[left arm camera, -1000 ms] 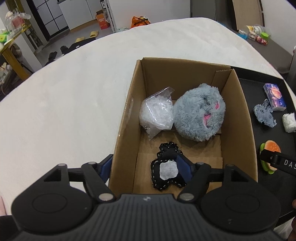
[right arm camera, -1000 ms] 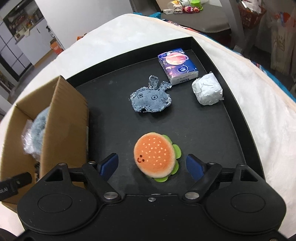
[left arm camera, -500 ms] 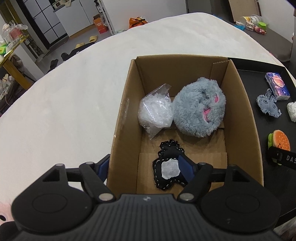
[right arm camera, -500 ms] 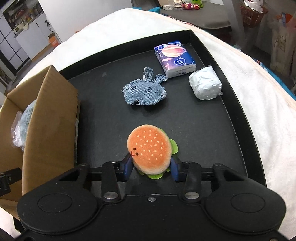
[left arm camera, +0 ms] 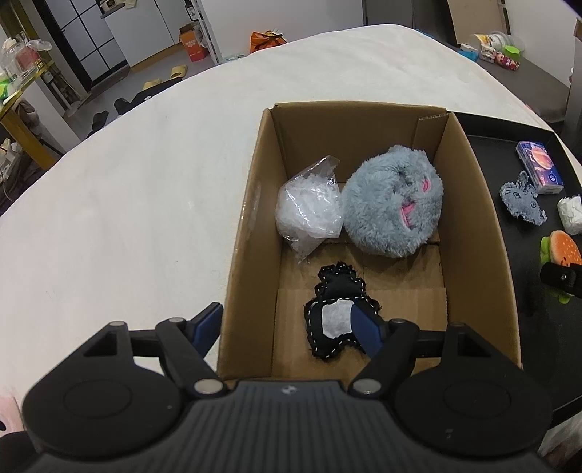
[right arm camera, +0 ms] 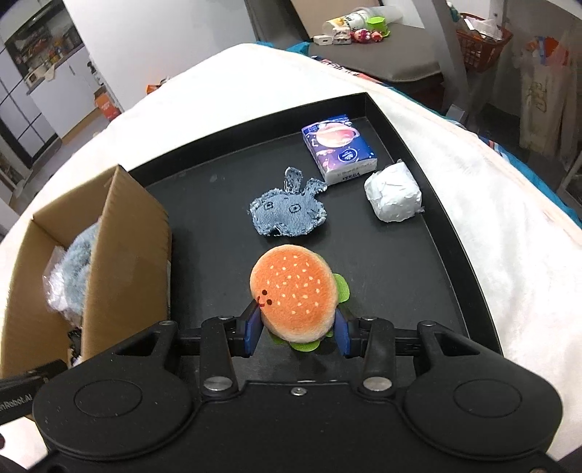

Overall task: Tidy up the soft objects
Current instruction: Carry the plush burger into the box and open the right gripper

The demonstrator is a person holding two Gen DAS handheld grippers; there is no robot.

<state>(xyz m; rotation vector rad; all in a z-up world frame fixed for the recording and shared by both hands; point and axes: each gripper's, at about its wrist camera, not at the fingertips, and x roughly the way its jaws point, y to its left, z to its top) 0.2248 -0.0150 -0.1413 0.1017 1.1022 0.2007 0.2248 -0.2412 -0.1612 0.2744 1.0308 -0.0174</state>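
My right gripper (right arm camera: 296,333) is shut on a plush orange burger (right arm camera: 294,293) and holds it just above the black tray (right arm camera: 447,233). A denim bunny toy (right arm camera: 287,213), a tissue pack (right arm camera: 340,152) and a white wrapped bundle (right arm camera: 393,196) lie on the tray beyond it. My left gripper (left arm camera: 291,329) is open above the near left wall of a cardboard box (left arm camera: 243,233). The box holds a grey fluffy plush (left arm camera: 394,200), a clear plastic bag (left arm camera: 309,207) and a black stitched toy (left arm camera: 336,316). The burger also shows in the left wrist view (left arm camera: 562,249).
The box and tray sit side by side on a white padded table (left arm camera: 127,182). The box's right wall (right arm camera: 127,254) stands against the tray's left side. A grey bench with small items (right arm camera: 363,29) lies beyond the table.
My right gripper closed on the burger and lifted it slightly toward the camera. My left gripper rose and drew back a little above the box, still open.
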